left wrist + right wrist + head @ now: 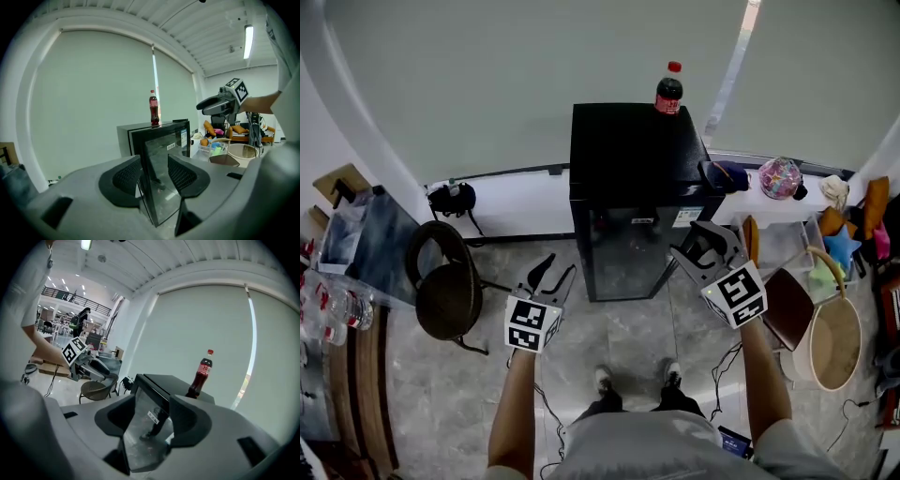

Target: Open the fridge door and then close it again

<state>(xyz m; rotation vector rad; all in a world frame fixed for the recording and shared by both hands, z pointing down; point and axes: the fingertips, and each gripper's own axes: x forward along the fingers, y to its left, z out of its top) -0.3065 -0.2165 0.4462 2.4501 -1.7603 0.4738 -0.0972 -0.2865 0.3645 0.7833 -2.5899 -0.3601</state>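
A small black fridge (628, 159) with a glass door (628, 253) stands against the pale blind, and its door is closed. A cola bottle (668, 90) stands on its top at the back right. My left gripper (556, 269) hangs open in front of the door's left side, short of it and holding nothing. My right gripper (692, 242) is open near the door's right edge, also empty. In the left gripper view the fridge (164, 154) shows between the open jaws of the left gripper (154, 176). In the right gripper view the door (147, 420) is framed by the right gripper (150, 420).
A round wicker chair (445, 286) stands left of the fridge, with a black bag (452, 199) behind it. To the right are a clear box (787, 239) of toys, a brown board (787, 305) and a woven basket (836, 342). Cables lie on the tiled floor.
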